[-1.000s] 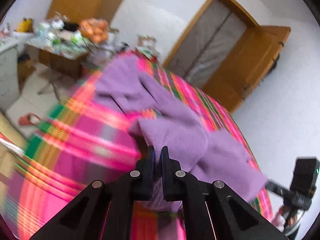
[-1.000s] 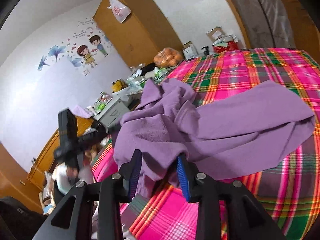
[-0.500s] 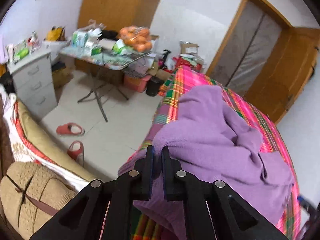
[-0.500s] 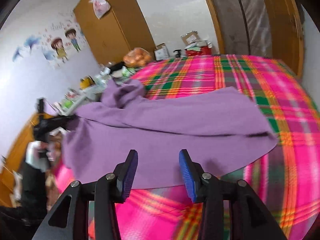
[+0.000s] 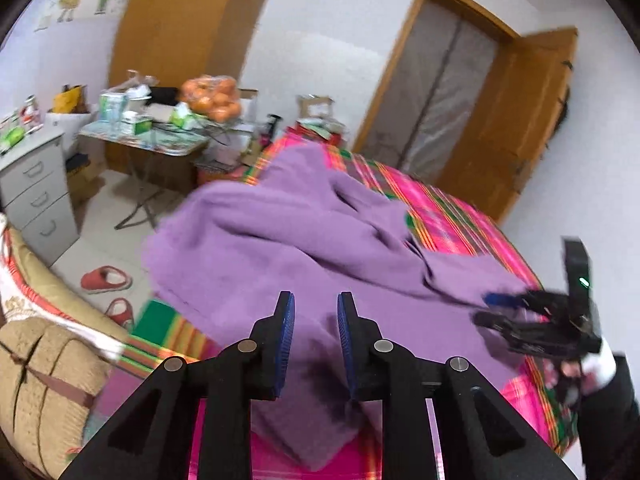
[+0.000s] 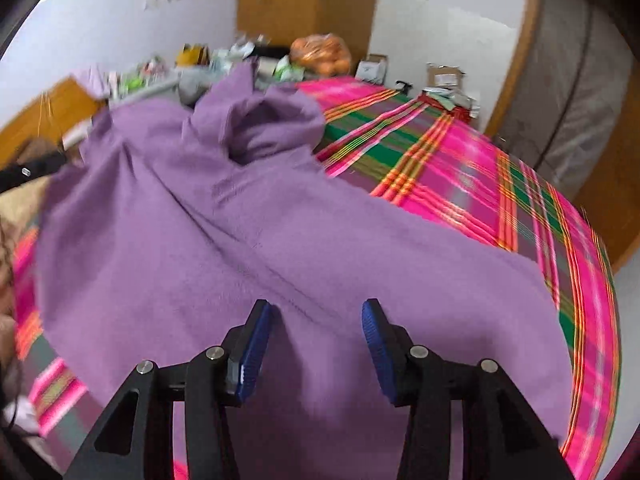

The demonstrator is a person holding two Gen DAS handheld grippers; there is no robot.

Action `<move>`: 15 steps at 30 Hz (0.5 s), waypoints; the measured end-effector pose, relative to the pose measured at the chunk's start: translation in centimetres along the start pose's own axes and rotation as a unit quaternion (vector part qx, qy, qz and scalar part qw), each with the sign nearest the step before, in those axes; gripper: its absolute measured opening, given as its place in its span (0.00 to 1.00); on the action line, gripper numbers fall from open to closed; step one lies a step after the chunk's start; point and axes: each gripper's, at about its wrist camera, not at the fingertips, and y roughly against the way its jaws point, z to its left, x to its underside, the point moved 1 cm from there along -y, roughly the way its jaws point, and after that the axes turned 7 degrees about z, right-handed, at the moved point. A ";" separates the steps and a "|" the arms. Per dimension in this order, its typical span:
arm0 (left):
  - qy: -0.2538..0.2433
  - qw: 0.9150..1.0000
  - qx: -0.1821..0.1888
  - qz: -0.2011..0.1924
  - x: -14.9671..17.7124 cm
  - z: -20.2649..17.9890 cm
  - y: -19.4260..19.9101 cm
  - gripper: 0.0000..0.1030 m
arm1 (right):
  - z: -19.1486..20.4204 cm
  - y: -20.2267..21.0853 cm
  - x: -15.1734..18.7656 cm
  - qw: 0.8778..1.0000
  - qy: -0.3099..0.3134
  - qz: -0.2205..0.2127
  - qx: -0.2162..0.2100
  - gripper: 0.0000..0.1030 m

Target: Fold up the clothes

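The soft purple fleece garment [image 6: 256,248] lies spread under and ahead of both tongs on the pink plaid bed [image 6: 500,184], laid out flat, likely for the first fold. The left tongs [image 5: 312,312] have just been opening, with nothing clamped between them. The right tongs [image 6: 316,320] stand apart above the cloth, freed to regrip an edge.

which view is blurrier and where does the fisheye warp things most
Right wrist view: motion smear on the plaid bedspread and far clutter, purple garment soft. Left wrist view: sharper, though the right gripper smears; door frame bows near the rim.
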 end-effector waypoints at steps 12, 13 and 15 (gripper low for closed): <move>0.005 0.999 -0.006 0.039 1.5 0.4 -3.8 0.22 | 0.2 -0.5 -1.5 0.999 0.024 -0.014 0.018 0.32; 0.005 0.999 -0.005 0.041 1.5 0.4 -3.8 0.22 | 0.6 -0.6 -1.4 0.999 0.033 -0.015 0.017 0.34; 0.004 0.999 -0.005 0.042 1.4 0.3 -3.8 0.22 | 1.5 -1.0 -1.6 0.998 0.052 -0.019 0.027 0.34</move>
